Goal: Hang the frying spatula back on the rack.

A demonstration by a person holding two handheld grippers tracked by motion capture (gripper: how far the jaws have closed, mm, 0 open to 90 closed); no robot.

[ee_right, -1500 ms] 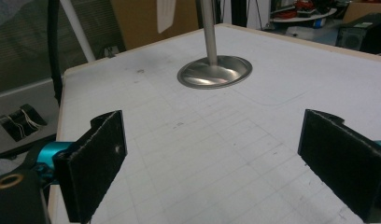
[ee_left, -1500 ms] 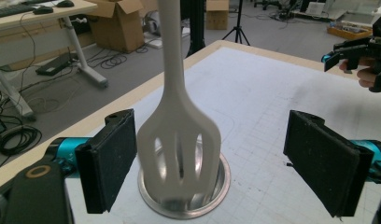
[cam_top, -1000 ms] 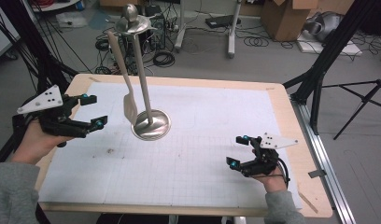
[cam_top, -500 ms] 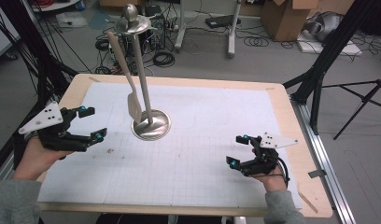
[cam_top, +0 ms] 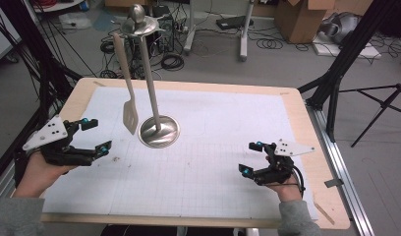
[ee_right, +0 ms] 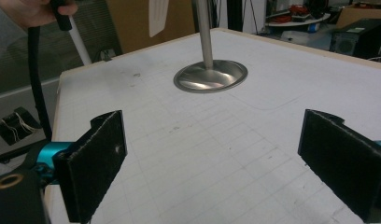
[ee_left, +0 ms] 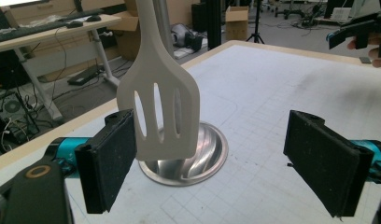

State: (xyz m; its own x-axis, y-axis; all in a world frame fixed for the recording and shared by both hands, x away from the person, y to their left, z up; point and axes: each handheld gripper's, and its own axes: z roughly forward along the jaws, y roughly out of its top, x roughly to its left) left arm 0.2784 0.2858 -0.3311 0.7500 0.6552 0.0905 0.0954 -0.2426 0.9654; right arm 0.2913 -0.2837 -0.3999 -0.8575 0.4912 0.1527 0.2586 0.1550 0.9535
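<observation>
A gridded white surface (cam_top: 198, 167) carries a tall metal stand (cam_top: 150, 83), its round base (ee_left: 198, 149) resting left of centre. A white slotted spatula (cam_top: 128, 93) hangs from the stand's top, blade just above the base. The left gripper (cam_top: 93, 135) faces the spatula, fingers (ee_left: 109, 158) released and empty; the right gripper (cam_top: 251, 157), well apart near the right edge, is likewise released.

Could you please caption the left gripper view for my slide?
Open left claw facing a white slotted spatula hanging above the stand's steel base.
</observation>
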